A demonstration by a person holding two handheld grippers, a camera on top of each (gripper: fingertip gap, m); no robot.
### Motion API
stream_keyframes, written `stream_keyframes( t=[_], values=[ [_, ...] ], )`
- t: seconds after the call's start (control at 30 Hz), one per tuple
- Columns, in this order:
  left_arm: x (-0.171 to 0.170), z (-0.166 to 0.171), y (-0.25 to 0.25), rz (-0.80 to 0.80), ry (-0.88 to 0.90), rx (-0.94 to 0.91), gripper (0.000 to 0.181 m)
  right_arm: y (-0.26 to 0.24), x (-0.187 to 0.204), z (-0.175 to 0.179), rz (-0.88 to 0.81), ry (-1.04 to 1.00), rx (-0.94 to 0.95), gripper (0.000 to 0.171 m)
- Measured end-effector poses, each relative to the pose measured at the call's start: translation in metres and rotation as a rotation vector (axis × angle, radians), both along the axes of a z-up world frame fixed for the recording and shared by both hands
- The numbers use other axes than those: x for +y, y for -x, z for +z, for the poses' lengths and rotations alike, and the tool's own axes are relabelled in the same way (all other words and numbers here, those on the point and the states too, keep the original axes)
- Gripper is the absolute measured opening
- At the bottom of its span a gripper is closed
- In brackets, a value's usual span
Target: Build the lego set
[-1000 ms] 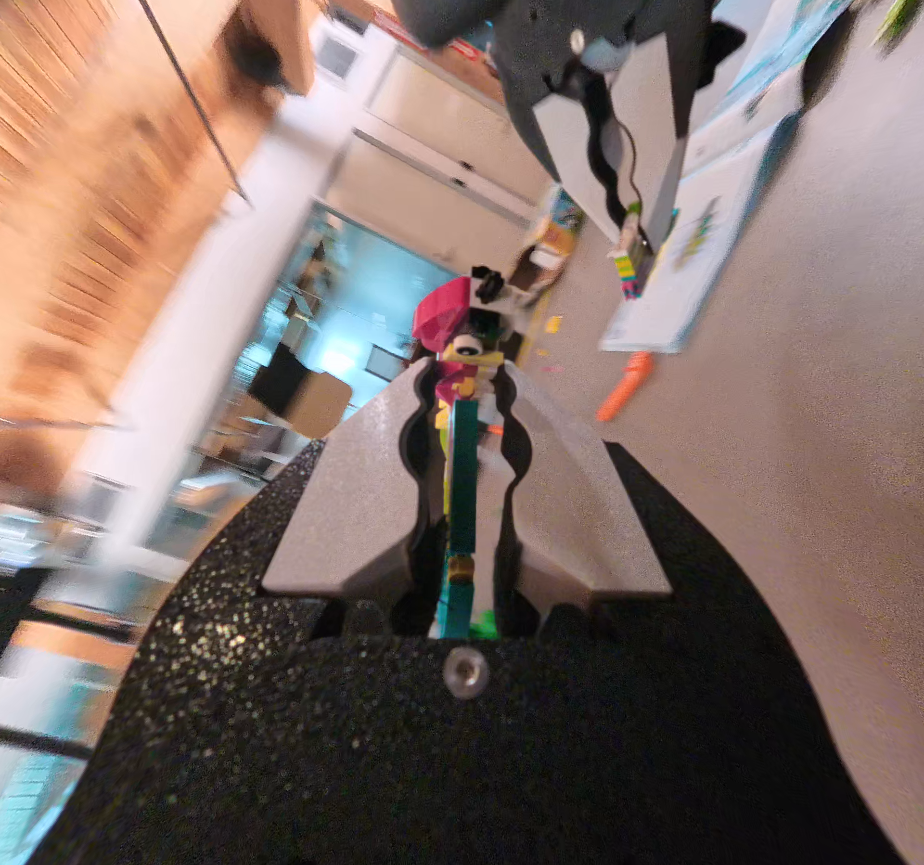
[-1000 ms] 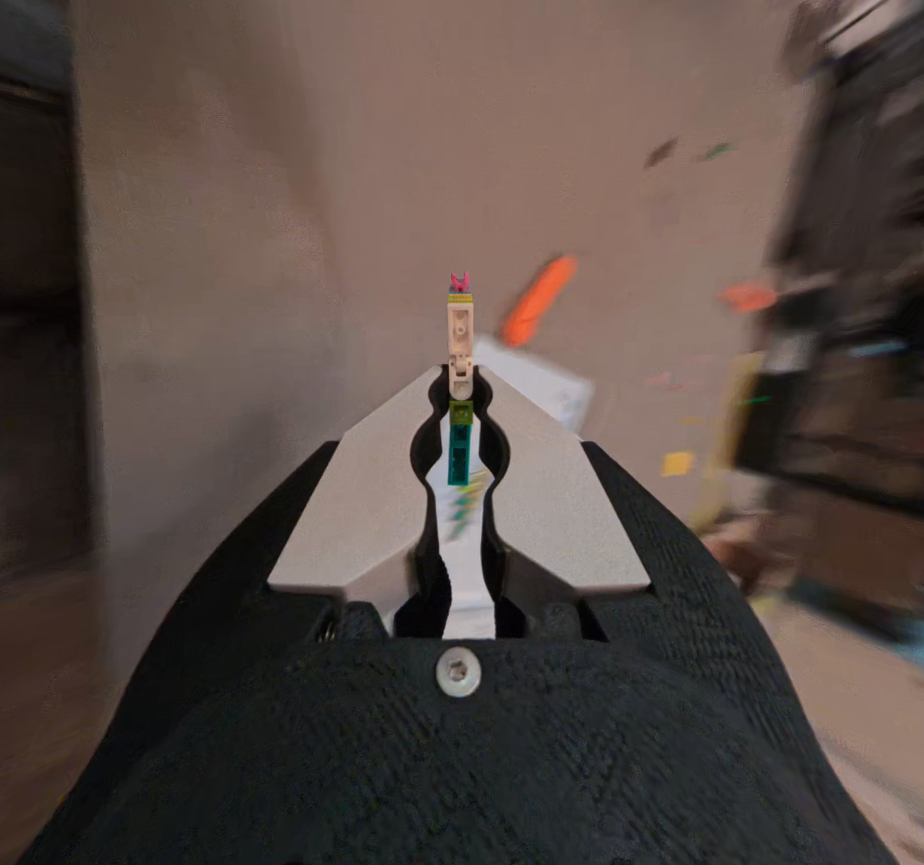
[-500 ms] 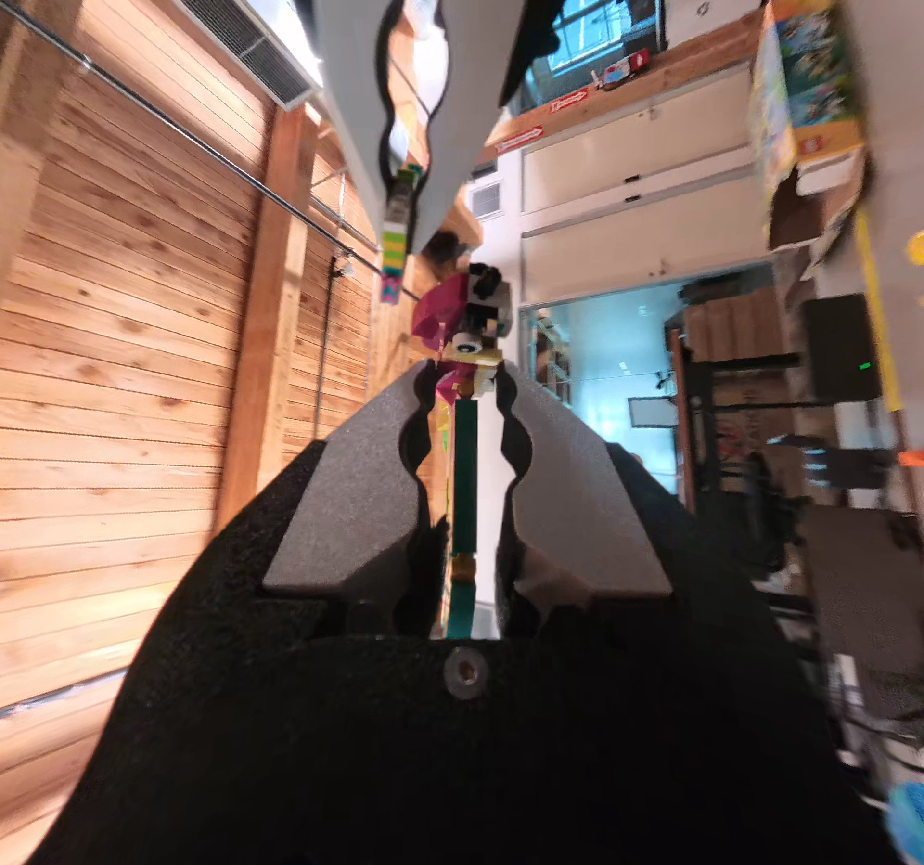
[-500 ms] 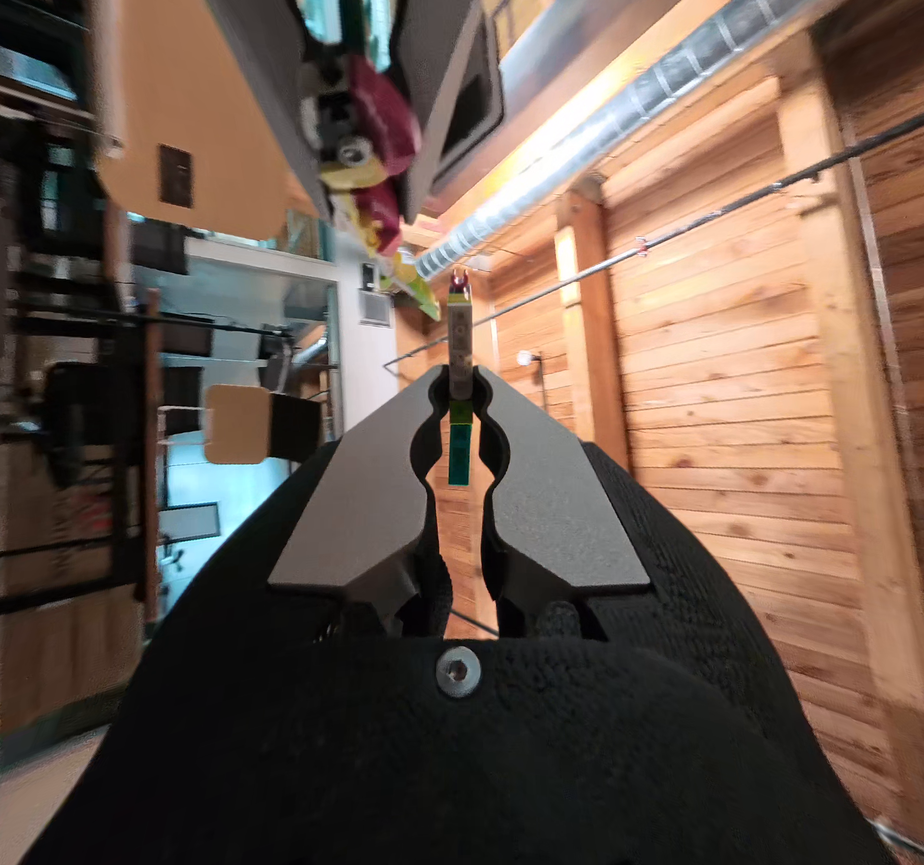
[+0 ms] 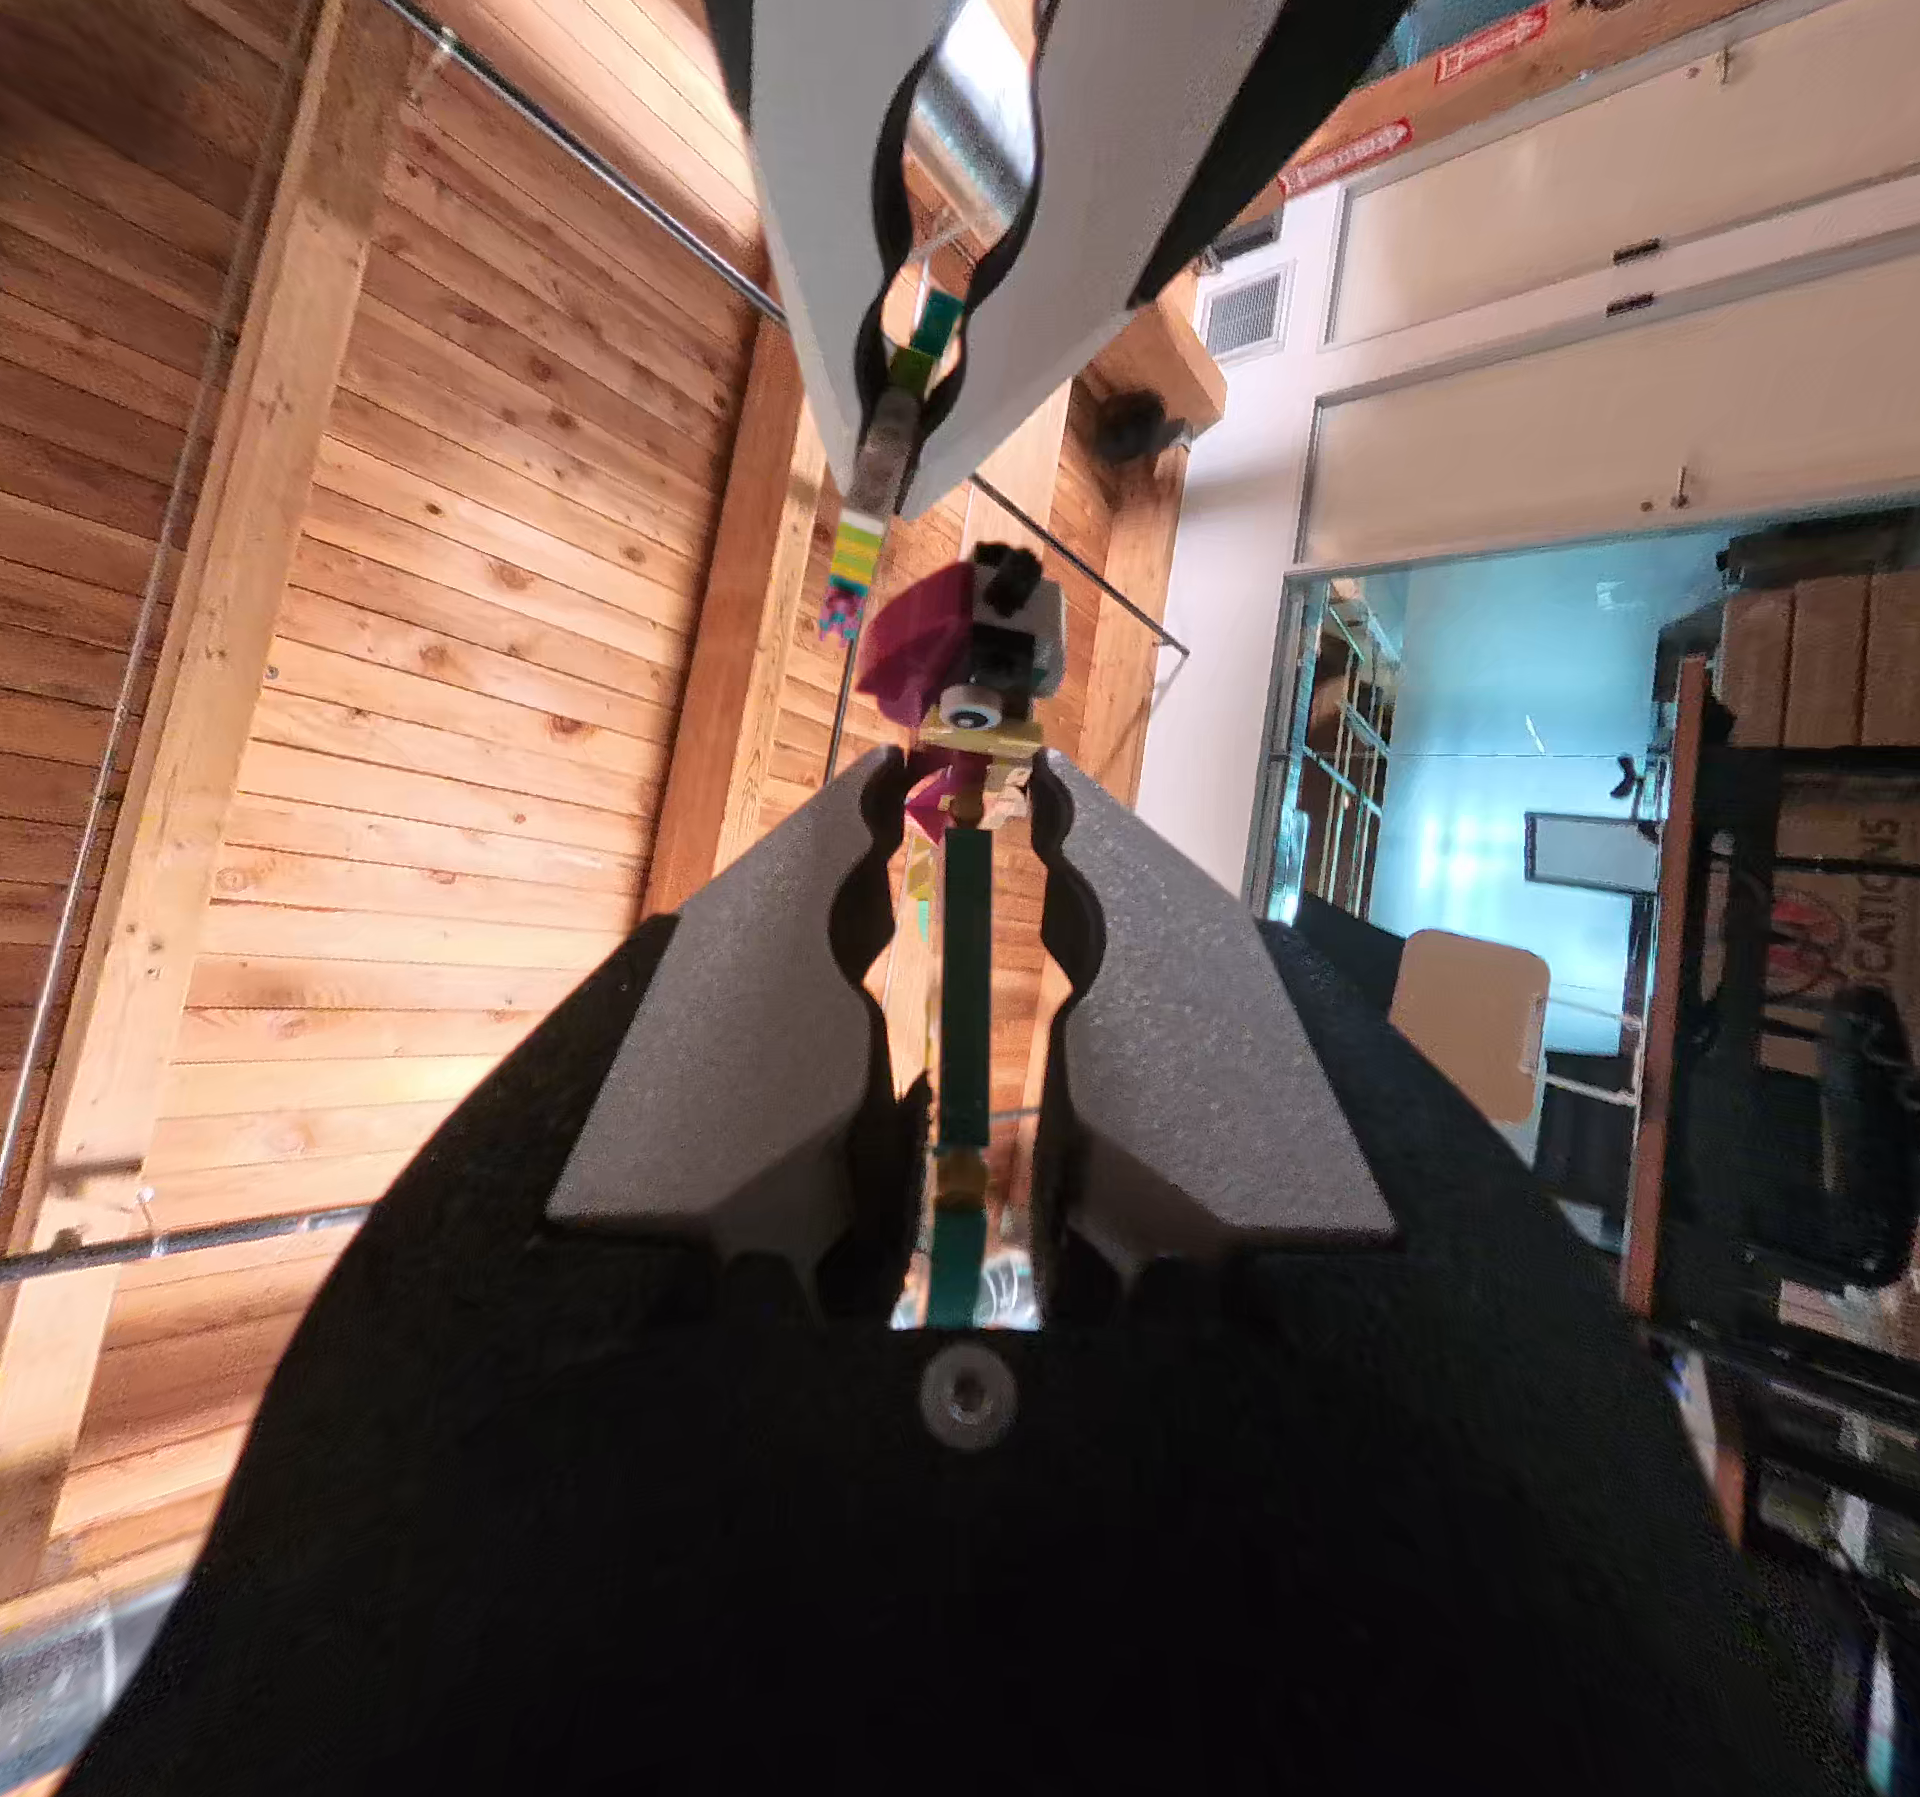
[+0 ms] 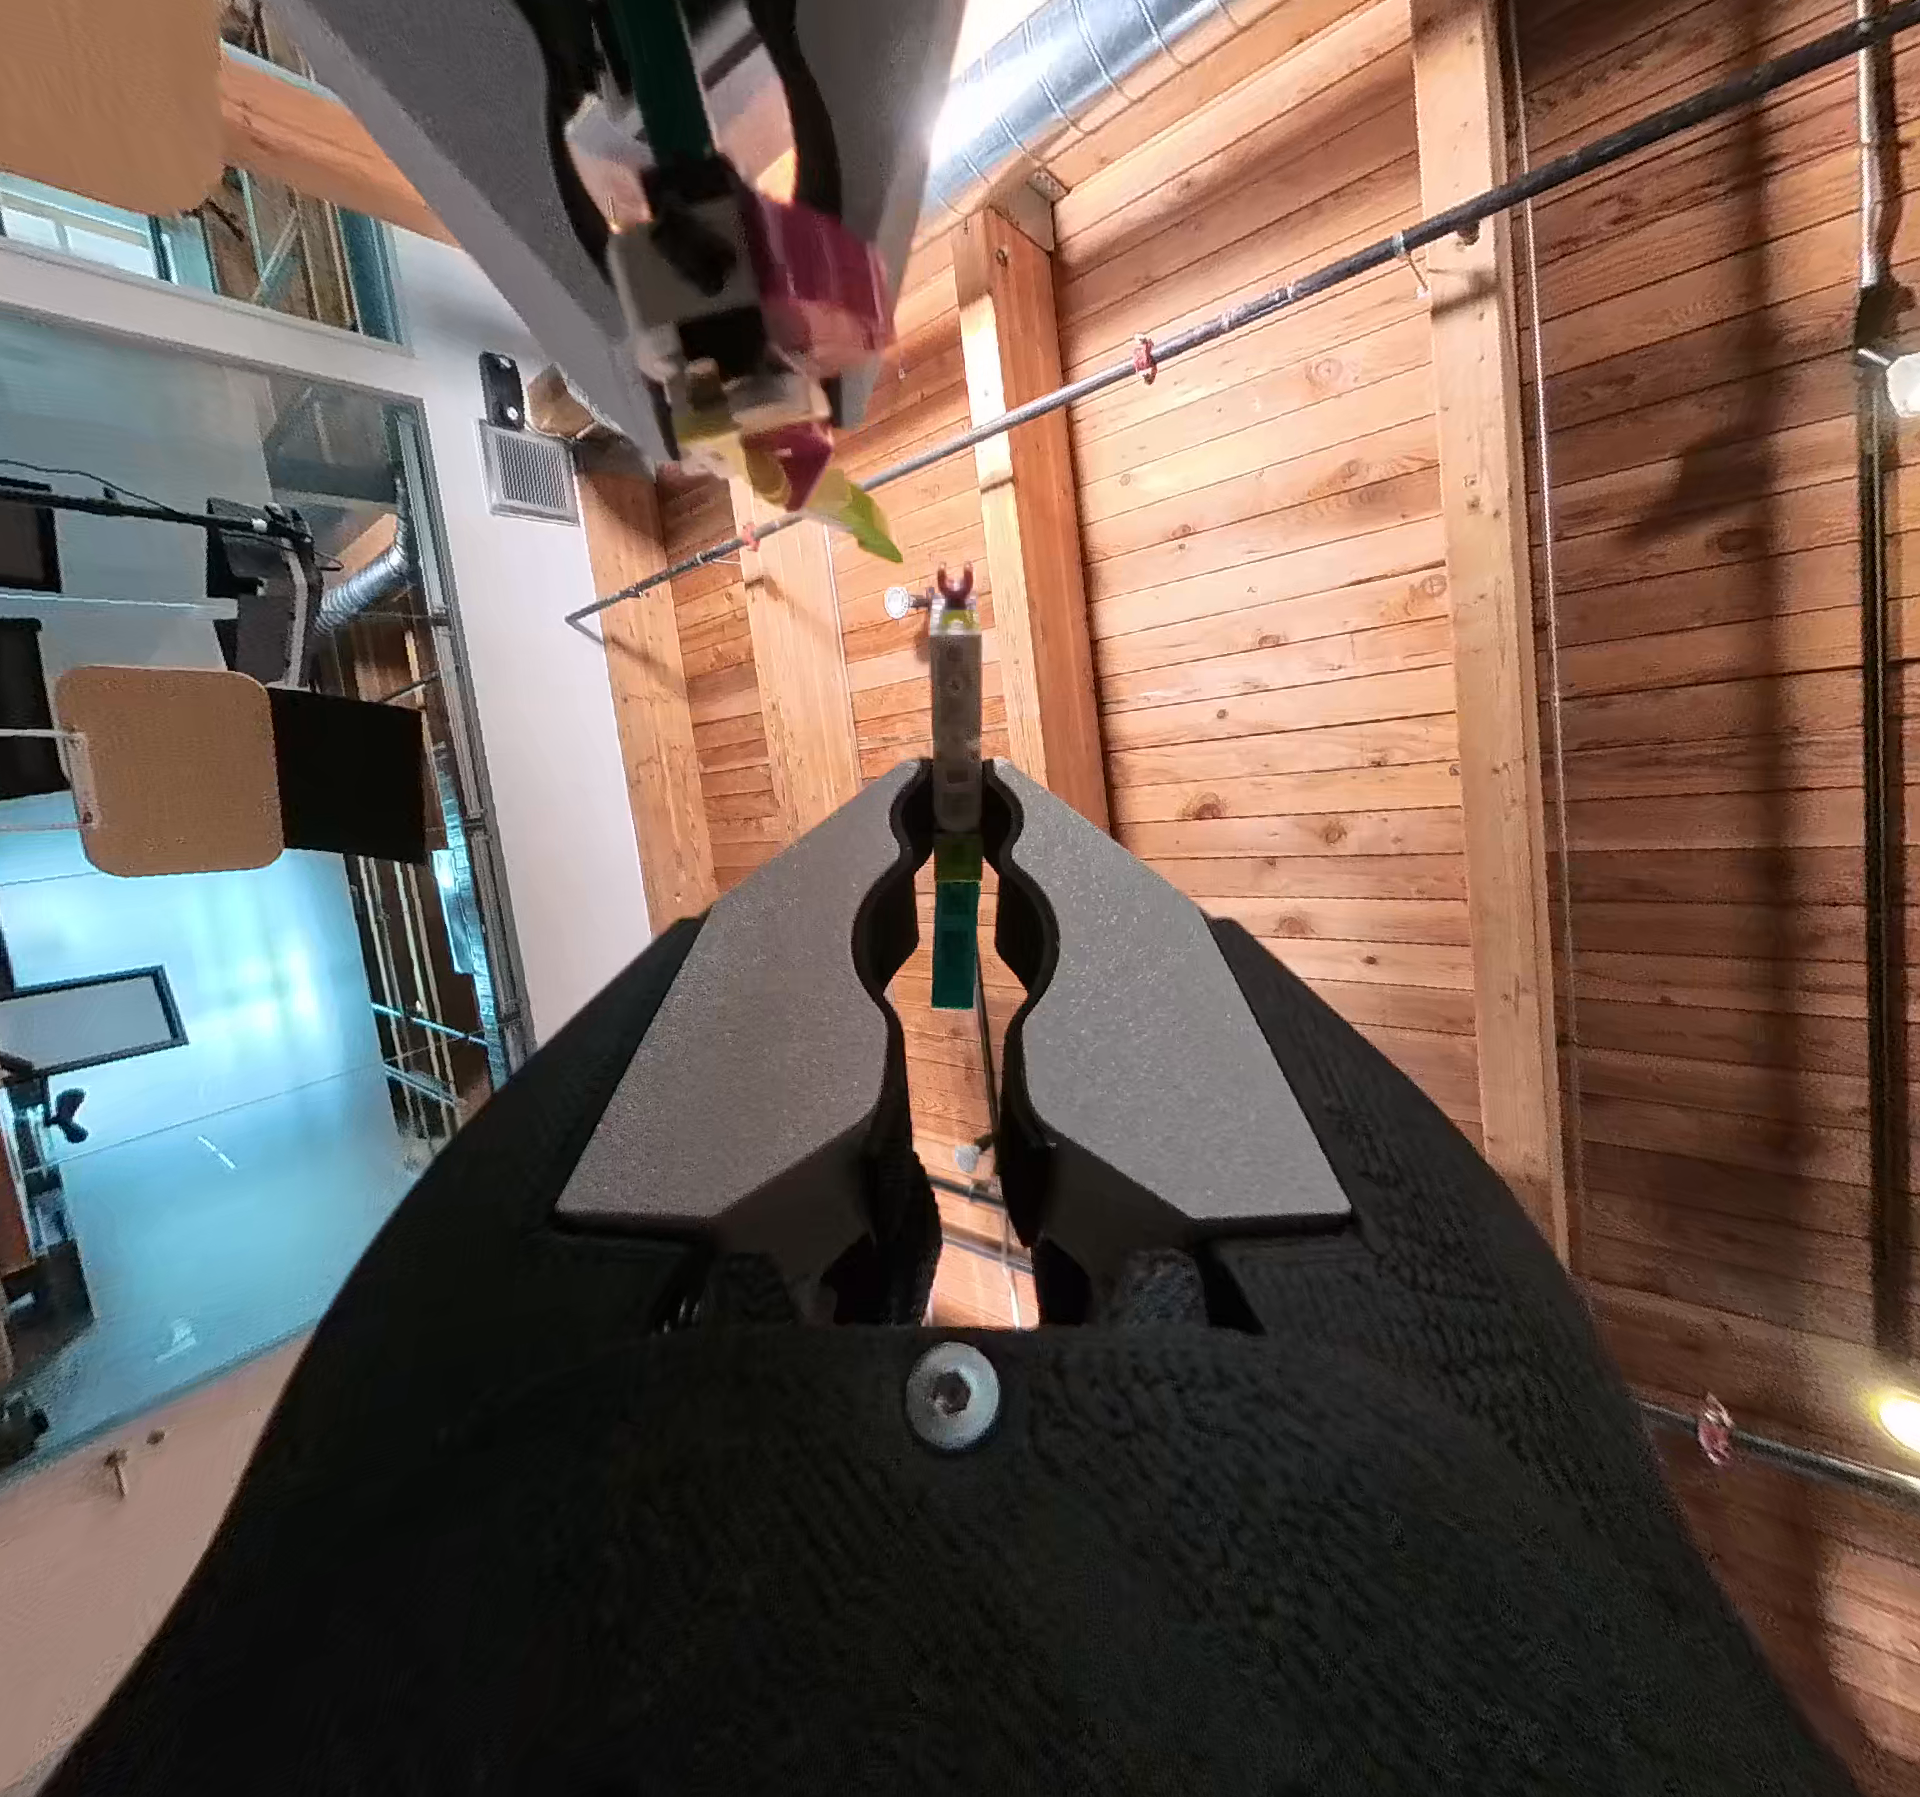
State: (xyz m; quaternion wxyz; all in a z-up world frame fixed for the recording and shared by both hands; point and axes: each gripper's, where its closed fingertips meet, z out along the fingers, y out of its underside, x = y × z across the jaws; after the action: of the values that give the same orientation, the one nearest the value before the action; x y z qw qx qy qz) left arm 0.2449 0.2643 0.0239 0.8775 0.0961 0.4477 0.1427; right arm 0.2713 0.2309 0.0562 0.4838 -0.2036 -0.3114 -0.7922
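Both grippers are raised in the air and face each other. My left gripper (image 5: 966,771) is shut on a lego figure (image 5: 971,646) with a magenta part, a wheel-like eye and a long dark green plate between the jaws. My right gripper (image 6: 954,781) is shut on a thin lego strip (image 6: 954,698) with a grey bar, a green and teal tail and a small red clip at its tip. In the left wrist view the right gripper (image 5: 883,490) comes down from the top, its strip (image 5: 854,573) just left of the figure. In the right wrist view the figure (image 6: 758,334) hangs at upper left.
Behind both grippers are a wooden plank wall (image 5: 364,708), a metal rod (image 6: 1247,303) and a silver duct (image 6: 1143,22). A glass partition (image 5: 1475,812) and a dark shelf rack (image 5: 1787,968) show to the right in the left wrist view. The gap from one gripper's tips to the other's is roughly 6 cm.
Both grippers swung up from over the table to face the wall and ceiling. In the last half second the two held pieces have drawn closer together.
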Motion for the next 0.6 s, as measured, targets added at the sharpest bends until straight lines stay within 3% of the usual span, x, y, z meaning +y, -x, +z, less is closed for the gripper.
stream_keyframes(
  t=[0.23,0.37,0.47,0.6],
  values=[
    [0.006,-0.004,-0.005,-0.053,0.032,0.02,0.021,-0.007,0.013,-0.011,-0.006,0.023,0.016,0.006],
    [0.015,-0.008,-0.01,-0.074,0.083,0.058,0.021,-0.014,0.014,-0.011,0.069,0.084,0.126,0.006],
    [0.019,-0.013,-0.013,-0.09,0.093,0.096,0.021,-0.022,0.03,-0.024,0.247,0.293,0.41,0.006],
    [0.021,-0.017,-0.014,-0.149,0.139,0.15,0.021,-0.026,0.037,-0.035,0.645,0.613,1.013,0.006]
  ],
)
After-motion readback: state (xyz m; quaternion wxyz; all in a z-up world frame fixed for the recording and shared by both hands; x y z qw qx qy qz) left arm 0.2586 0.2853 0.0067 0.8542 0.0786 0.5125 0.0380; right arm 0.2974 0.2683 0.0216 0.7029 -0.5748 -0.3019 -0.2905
